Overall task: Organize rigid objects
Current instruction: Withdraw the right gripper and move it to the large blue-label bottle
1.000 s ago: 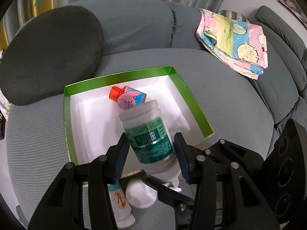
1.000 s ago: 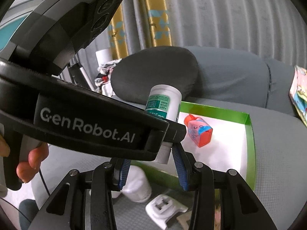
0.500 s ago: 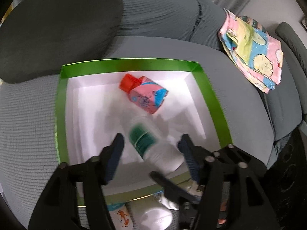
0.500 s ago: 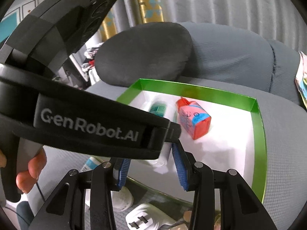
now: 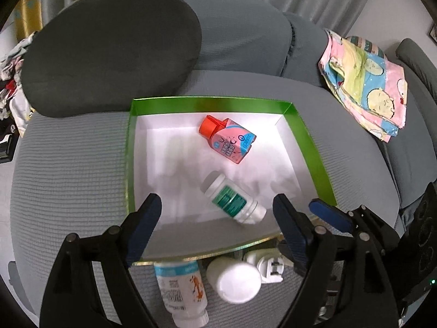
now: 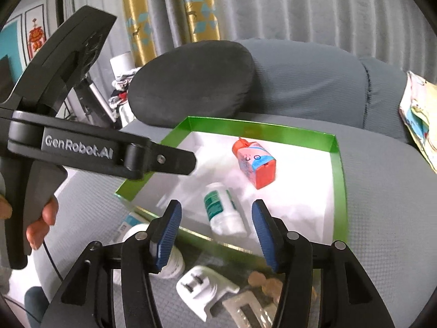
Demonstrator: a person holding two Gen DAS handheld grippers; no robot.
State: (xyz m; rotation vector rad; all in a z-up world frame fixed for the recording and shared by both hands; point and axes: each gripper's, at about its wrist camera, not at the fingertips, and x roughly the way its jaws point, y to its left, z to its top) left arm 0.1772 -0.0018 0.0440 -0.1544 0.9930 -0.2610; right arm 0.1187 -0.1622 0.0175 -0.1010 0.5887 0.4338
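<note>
Left gripper (image 5: 215,213) above the near edge of the green box (image 5: 308,147), fingers spread wide and holding nothing. One second ago the same fingers were closed on the green-labelled pill bottle (image 5: 232,201); the bottle now lies on its side on the white floor of the box, near the front wall, apart from the pink carton with the orange cap (image 5: 229,139) lying farther back. The release thus appears complete, giving two items boxed. Right gripper (image 6: 215,232) also open and empty, hovering over the same front edge. Items remaining on the grey sofa seat (image 5: 68,164), just outside the front wall: a white bottle with an orange-print label (image 5: 181,289), a plain white bottle (image 5: 233,280) and a white plug adapter (image 6: 202,287). Probable next step: picking up one of these three
</note>
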